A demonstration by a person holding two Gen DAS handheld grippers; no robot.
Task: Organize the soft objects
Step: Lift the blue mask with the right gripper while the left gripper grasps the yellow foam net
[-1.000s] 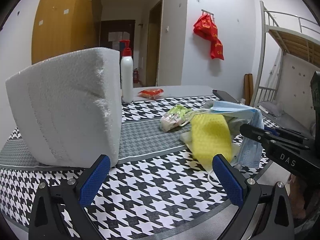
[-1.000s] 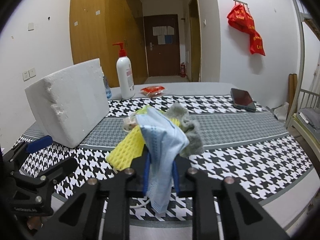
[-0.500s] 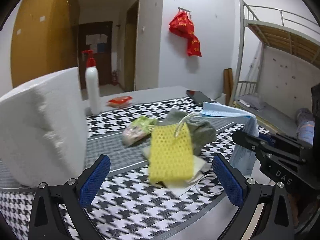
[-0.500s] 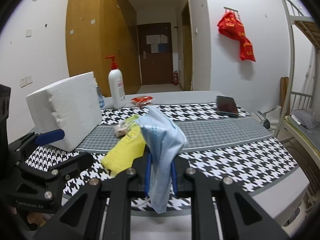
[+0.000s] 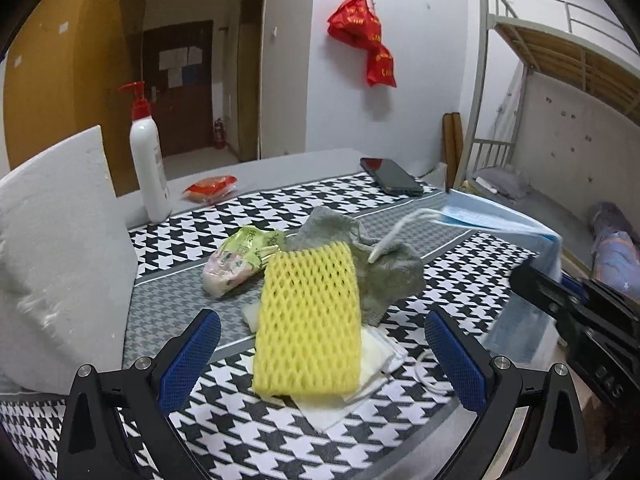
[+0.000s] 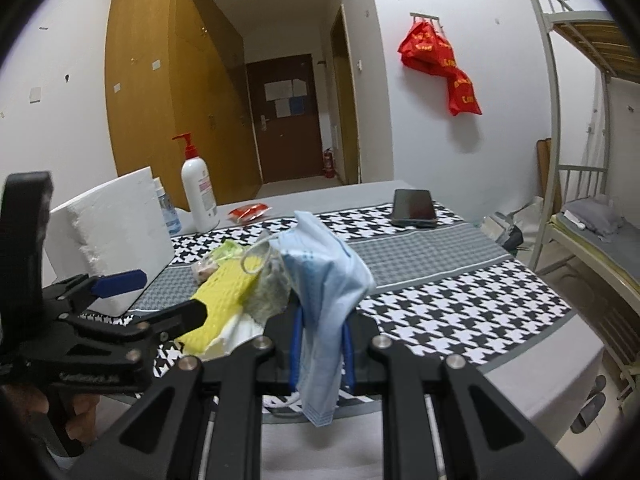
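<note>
right gripper (image 6: 322,354): clenched on blue face mask (image 6: 326,280) | left gripper (image 5: 322,354): spread, empty | grey cloth (image 5: 376,268): half hidden behind yellow foam net (image 5: 308,320)

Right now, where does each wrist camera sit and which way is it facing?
Left wrist: on the left tool, angled down across the table; open blue fingers frame the yellow foam net; the right tool shows at the right edge.
Right wrist: on the right tool, facing the far door; it is shut on the blue face mask; the left tool and a hand show at left.
Shared: net, mask, pump bottle, phone, foam block.
</note>
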